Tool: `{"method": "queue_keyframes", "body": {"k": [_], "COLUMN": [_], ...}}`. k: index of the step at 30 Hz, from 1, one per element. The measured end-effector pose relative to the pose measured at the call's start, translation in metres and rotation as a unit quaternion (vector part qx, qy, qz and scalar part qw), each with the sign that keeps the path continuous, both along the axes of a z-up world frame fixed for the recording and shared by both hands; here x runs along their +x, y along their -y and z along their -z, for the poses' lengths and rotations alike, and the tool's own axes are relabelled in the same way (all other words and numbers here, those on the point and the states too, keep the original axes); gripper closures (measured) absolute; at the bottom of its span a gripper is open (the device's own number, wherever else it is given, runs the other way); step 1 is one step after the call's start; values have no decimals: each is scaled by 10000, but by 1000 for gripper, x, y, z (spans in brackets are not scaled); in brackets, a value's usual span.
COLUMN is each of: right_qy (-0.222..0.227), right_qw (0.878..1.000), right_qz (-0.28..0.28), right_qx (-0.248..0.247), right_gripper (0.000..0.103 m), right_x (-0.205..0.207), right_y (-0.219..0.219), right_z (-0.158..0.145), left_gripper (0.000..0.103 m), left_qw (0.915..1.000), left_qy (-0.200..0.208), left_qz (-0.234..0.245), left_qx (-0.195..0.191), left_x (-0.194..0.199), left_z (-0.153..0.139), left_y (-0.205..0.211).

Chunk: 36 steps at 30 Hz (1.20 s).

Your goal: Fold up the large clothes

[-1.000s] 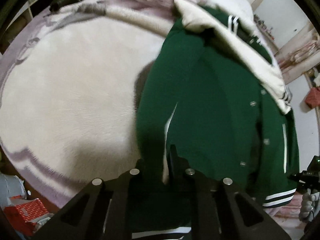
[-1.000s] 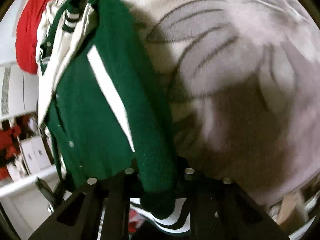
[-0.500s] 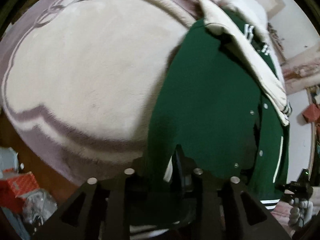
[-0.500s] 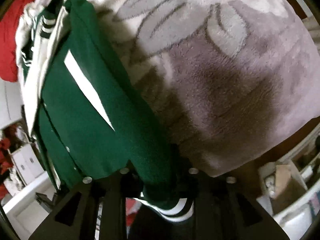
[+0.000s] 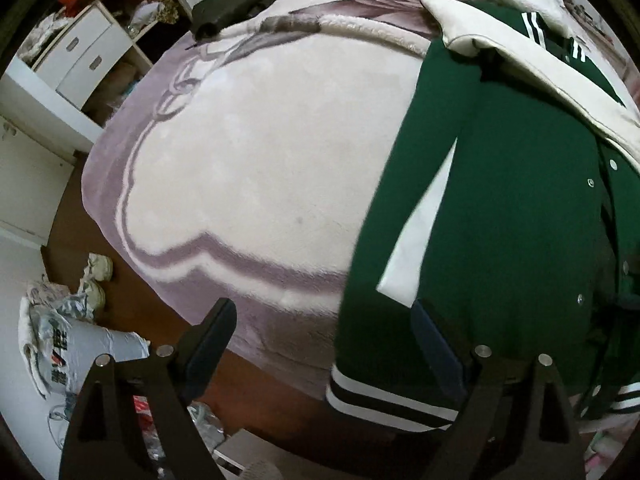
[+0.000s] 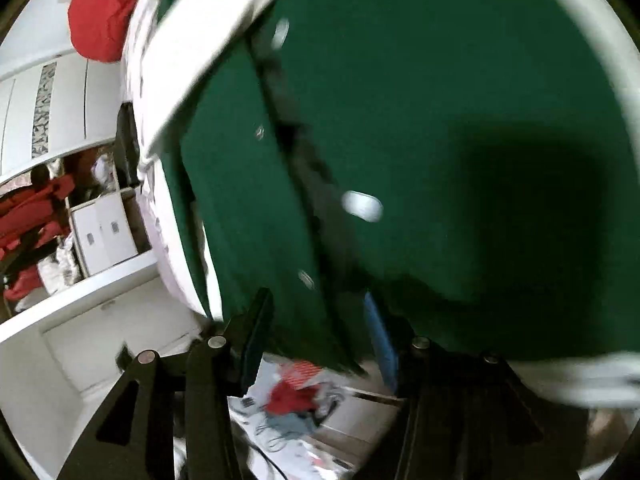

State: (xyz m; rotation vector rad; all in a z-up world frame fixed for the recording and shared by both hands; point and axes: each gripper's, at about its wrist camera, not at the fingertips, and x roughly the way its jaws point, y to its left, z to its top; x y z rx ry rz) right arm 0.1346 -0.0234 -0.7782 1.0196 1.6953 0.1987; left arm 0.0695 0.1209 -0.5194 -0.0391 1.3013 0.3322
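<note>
A green varsity jacket (image 5: 516, 216) with cream sleeves, white snaps and a striped hem lies on a pale plush blanket (image 5: 260, 152) on the bed. In the left wrist view it fills the right side, its hem (image 5: 384, 398) at the bed's near edge. My left gripper (image 5: 324, 340) is open and empty just before the hem. In the right wrist view the jacket (image 6: 420, 112) is very close and blurred. My right gripper (image 6: 316, 320) is open over its snap front, holding nothing.
A dark folded garment (image 5: 236, 2) lies at the bed's far side. White drawers (image 5: 80, 56) stand at left. Bags and clutter (image 5: 68, 328) lie on the brown floor. A red garment (image 6: 104, 8) and white cabinets (image 6: 52, 92) show at the right gripper's left.
Both grippers were shut on the jacket's hem edge and have let go and opened. The left has drawn back off the bed edge; the right has swung over the jacket front.
</note>
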Motion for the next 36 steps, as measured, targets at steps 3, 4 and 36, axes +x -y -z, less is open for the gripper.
{"method": "queue_keyframes", "body": {"k": [3,4,36], "right_qy": [-283,-258,368], "right_qw": [9995,9995,9785], "right_qz": [-110,-77,16], "right_qx": [-111,-189,-2027], "right_gripper": [53,66,49], "right_x": [23,25,16], "right_y": [-32,-34,333], "right_z": [35,32,-110], "left_gripper": [14,14,14], "left_qw": [9998,9998,9931], "left_qy": [7,10,-208], "left_qz": [-70,-96,751], "left_qx": [-162,-162,877], "left_x": [-4,-4,65], "left_z": [-1,-2,2], "left_y": [-2,0,171]}}
